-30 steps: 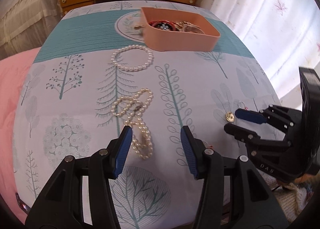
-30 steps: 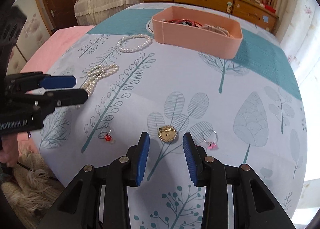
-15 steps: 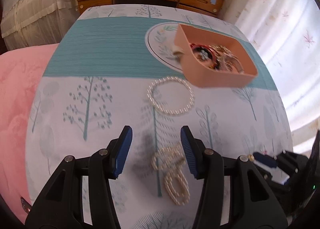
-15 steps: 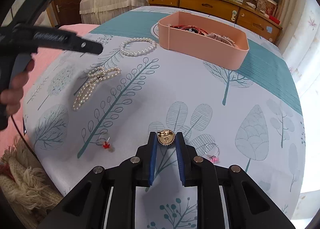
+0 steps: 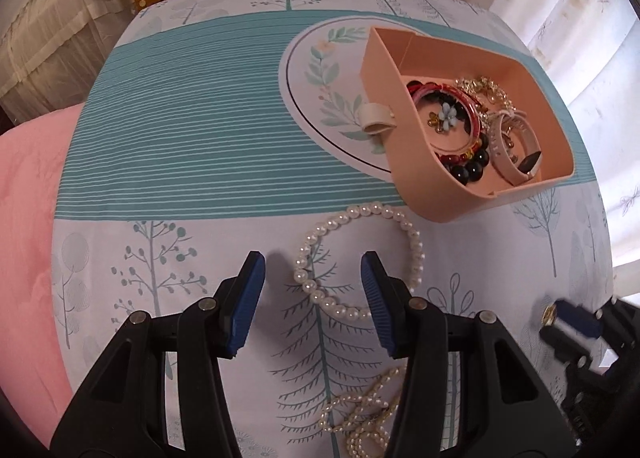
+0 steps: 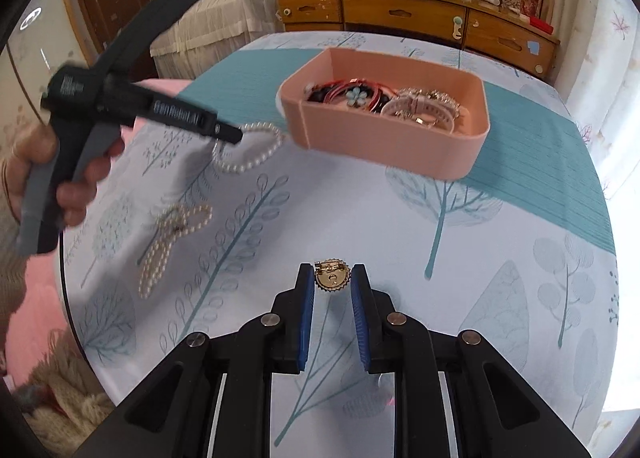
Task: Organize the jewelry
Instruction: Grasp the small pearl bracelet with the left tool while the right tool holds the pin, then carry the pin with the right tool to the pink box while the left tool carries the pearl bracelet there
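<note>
Already the pink tray (image 6: 400,146) held several pieces; the right gripper (image 6: 331,278) pinched the gold brooch (image 6: 332,278), while the left gripper (image 5: 312,282) hung half-open over the pearl bracelet (image 5: 356,258).

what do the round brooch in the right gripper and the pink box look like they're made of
Round brooch: looks like gold-toned metal, shiny, with a scalloped edge and a pin bar across its back; plated or solid cannot be told. Pink box: most likely matte moulded plastic, with smooth, even walls and rounded corners.

Loose pearl strand (image 5: 362,414) partly behind jaws; left gripper (image 6: 224,133) blurred.
</note>
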Motion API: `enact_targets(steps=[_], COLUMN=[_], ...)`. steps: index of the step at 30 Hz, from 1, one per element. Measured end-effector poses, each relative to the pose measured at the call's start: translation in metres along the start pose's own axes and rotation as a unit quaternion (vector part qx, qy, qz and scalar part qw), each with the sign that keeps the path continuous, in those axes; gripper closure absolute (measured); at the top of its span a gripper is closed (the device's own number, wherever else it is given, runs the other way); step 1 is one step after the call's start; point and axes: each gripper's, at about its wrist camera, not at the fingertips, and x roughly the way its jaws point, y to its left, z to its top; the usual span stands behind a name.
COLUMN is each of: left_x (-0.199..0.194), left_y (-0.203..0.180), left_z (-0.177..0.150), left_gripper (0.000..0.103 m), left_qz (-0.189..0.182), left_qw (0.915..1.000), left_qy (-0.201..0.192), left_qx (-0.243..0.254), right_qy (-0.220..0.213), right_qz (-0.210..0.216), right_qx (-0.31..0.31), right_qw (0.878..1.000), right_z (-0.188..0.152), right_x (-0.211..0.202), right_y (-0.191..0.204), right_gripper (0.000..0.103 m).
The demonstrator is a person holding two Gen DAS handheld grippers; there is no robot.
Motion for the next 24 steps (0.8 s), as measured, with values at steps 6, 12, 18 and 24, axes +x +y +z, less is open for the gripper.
enact_targets(steps=[6,12,18,24], left_x=[0.010,0.010,0.011,0.002], left_y=[-0.001,-0.007,-0.013,0.001], left_z=[0.004,0.005,0.007,0.001], left_gripper=[0.057,0.069,0.097,0.098], left_qz=[0.006,0.002,-0.005,-0.028], left_qw=[0.9997,0.9980,0.9962,0.9983], left_qy=[0.018,0.037,0.059,0.050], left_qx=[0.016,0.051,0.063,0.007], right_qy=[-0.021,-0.034,-0.030,-0.027], right_qz=[0.005,0.008,0.008,0.011], right_qx=[0.018,0.022,0.037,0.053], right_qw=[1.000,0.999,0.999,0.998], right_z=[0.033,0.050,0.046,0.037], right_x=[-0.001,-0.004,-0.004,-0.006], right_y=[-0.011,-0.011,-0.016,-0.022], right_gripper=[0.085,0.085,0.085,0.085])
